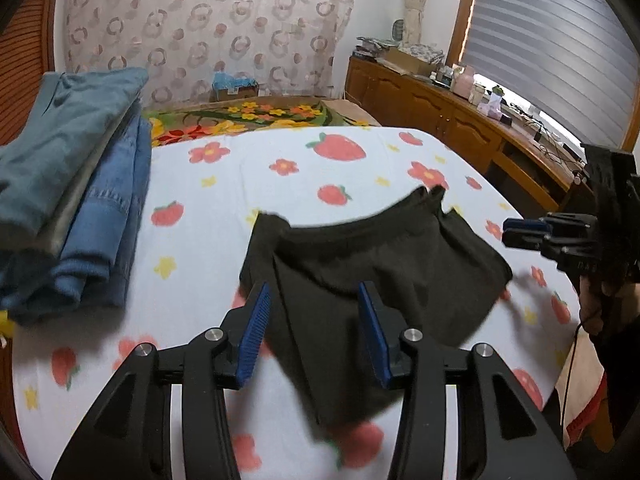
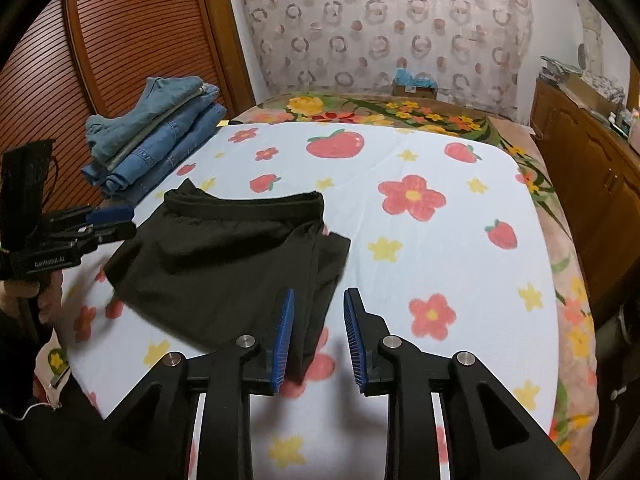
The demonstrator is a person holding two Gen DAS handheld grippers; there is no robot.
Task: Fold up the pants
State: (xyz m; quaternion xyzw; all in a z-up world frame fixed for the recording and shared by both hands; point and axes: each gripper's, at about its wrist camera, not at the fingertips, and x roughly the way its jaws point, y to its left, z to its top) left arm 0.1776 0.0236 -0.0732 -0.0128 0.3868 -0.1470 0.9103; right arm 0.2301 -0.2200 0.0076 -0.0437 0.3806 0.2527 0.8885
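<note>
The black pants [image 1: 380,264] lie folded into a short, wide bundle on the bed's strawberry-and-flower sheet [image 1: 352,148], toward the near edge of the bed, with the waistband along the far side of the bundle.

The left hand-held gripper [image 1: 316,332] hovers over the near part of the pants. Its two blue-padded fingers [image 1: 254,336] stand moderately apart, and the black cloth shows in the gap between them, but neither pad presses on it; nothing is gripped. In the right wrist view this same gripper [image 2: 116,222] comes in from the left edge, its tips just beside the left end of the pants, held by a hand [image 2: 24,294] at the frame's edge.

The right hand-held gripper [image 2: 318,334] is over the right end of the pants. Its fingers are parted by a narrower gap; the pants' folded right edge lies just under the left pad [image 2: 282,340], while the gap itself mostly shows bare sheet. It holds nothing. From the left wrist view it [image 1: 520,232] sits off the right end of the pants.

A stack of folded jeans [image 1: 76,184] rests at the far left corner of the sheet, well apart from the pants.
</note>
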